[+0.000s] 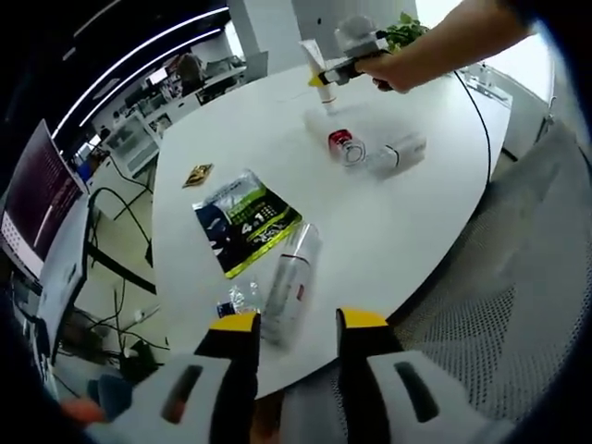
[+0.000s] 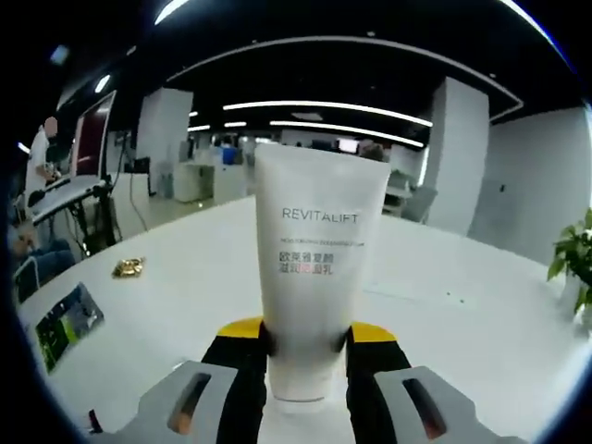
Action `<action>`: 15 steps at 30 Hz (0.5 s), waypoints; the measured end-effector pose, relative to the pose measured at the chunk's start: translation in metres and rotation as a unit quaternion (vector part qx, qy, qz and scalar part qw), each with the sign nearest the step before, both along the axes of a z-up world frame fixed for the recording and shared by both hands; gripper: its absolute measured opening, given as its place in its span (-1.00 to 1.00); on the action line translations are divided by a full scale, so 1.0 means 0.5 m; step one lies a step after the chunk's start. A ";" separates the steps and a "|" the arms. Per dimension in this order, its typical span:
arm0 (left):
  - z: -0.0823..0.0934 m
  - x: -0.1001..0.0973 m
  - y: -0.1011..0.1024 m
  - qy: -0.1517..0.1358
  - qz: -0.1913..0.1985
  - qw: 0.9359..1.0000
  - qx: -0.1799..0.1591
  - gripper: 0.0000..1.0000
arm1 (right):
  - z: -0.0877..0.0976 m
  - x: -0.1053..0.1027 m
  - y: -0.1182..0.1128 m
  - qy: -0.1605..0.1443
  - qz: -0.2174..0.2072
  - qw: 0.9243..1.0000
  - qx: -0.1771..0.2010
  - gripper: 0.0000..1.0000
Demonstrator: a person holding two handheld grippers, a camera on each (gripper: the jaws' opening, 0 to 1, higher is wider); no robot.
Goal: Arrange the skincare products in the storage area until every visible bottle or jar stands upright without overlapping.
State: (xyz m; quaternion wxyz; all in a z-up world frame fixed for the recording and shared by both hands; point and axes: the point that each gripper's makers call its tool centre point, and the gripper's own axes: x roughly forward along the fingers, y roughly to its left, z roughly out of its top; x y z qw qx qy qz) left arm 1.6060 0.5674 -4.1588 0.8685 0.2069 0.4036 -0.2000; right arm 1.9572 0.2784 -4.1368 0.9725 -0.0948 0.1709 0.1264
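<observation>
A: Item one, right tool (image 2: 305,344)?
B: Yellow-tipped jaws pinching a white tube (image 2: 314,277) marked REVITALIFT near its lower end; tube upright in the right gripper view, broad crimped end uppermost; white table (image 2: 444,342) behind it.

A: The same tool seen from the left gripper view?
B: At the far edge of the table, held in a person's hand (image 1: 393,69), gripping the white tube (image 1: 314,57) with a yellow part beneath; whether the tube touches the table, cannot tell.

A: Item two, left tool (image 1: 298,326)?
B: Jaws spread, nothing between them; poised at the near edge of the table.

A: Products lying down?
B: One long white bottle (image 1: 289,282) on its side at the near edge, just beyond the left tool; a small clear bottle with a blue cap (image 1: 237,302) beside it, also lying; toward the far edge, a red-capped jar (image 1: 344,145) and a clear bottle (image 1: 396,154) lying close together.

A: Other entries?
B: A blue and green sachet (image 1: 244,222), flat, touching the long white bottle's far end; a small gold packet (image 1: 197,174) beyond it near the table's left edge; a potted plant (image 2: 575,264) at the far right corner; a mesh chair (image 1: 518,277) along the right edge.
</observation>
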 end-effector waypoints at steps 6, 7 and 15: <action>0.001 0.001 0.000 -0.003 -0.002 1.000 0.001 -0.47 | -0.004 -0.002 -0.005 0.005 -0.026 1.000 -0.009 -0.42; 0.001 0.001 0.000 -0.003 -0.002 1.000 0.002 -0.48 | -0.005 -0.002 -0.008 0.006 -0.033 0.999 -0.010 -0.42; 0.004 0.001 -0.001 -0.007 -0.005 1.000 0.003 -0.53 | -0.004 -0.010 -0.011 0.021 -0.051 0.998 -0.012 -0.41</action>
